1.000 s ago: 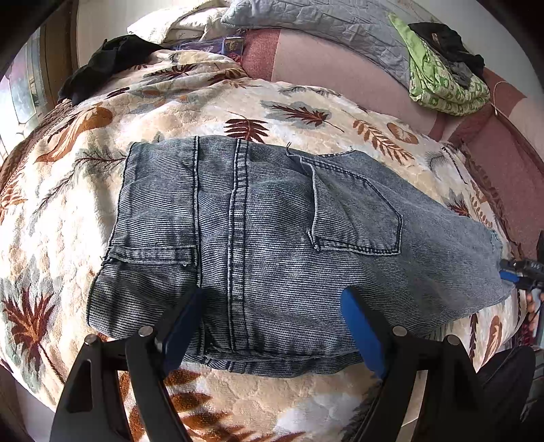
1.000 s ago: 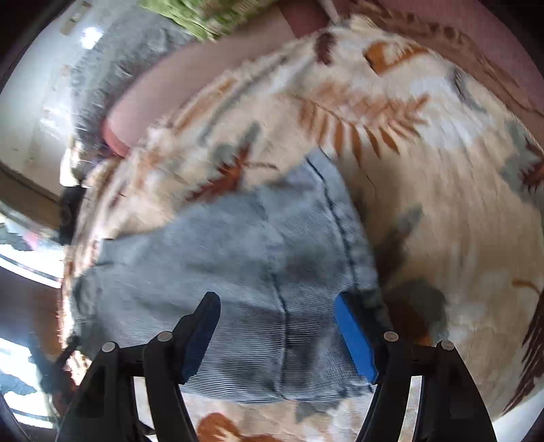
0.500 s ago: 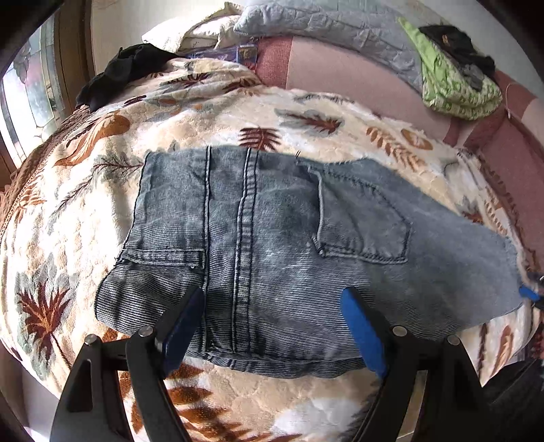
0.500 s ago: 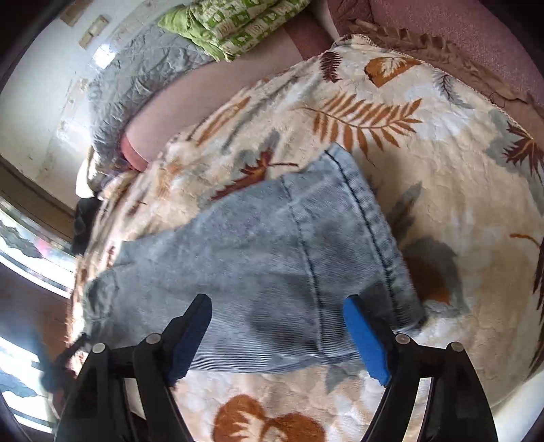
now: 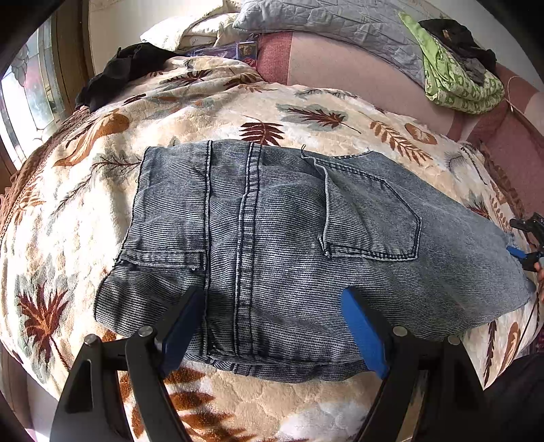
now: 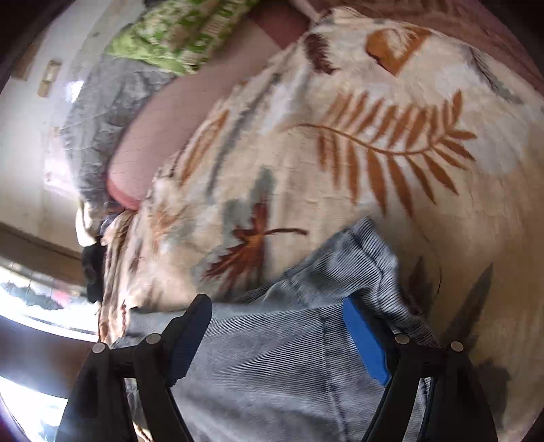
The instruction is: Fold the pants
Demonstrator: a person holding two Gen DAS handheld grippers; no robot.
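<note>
Pants (image 5: pixel 272 244) lay flat on leaf-print blanket (image 5: pixel 306 102) in left wrist view, back pocket up. Left gripper (image 5: pixel 268 323) spread wide, empty, over the near waistband edge. Behind: grey quilt (image 5: pixel 323 20), green cloth (image 5: pixel 455 81), black garment (image 5: pixel 122 71). Right wrist view was blurred: right gripper (image 6: pixel 277 336) spread apart over the leg end, denim bunched at the blue finger (image 6: pixel 365 340); contact unclear.

1 pair of denim pants (image 5: pixel 272 244) at centre; 1 leaf-print blanket (image 5: pixel 306 112) beneath; 1 grey quilted pillow (image 5: pixel 326 23) at 12 o'clock; 1 green cloth (image 5: pixel 455 85) at 2 o'clock; 1 black garment (image 5: pixel 122 71) at 11 o'clock; 2 grippers, left gripper (image 5: pixel 268 326) and right gripper (image 6: pixel 278 329).
</note>
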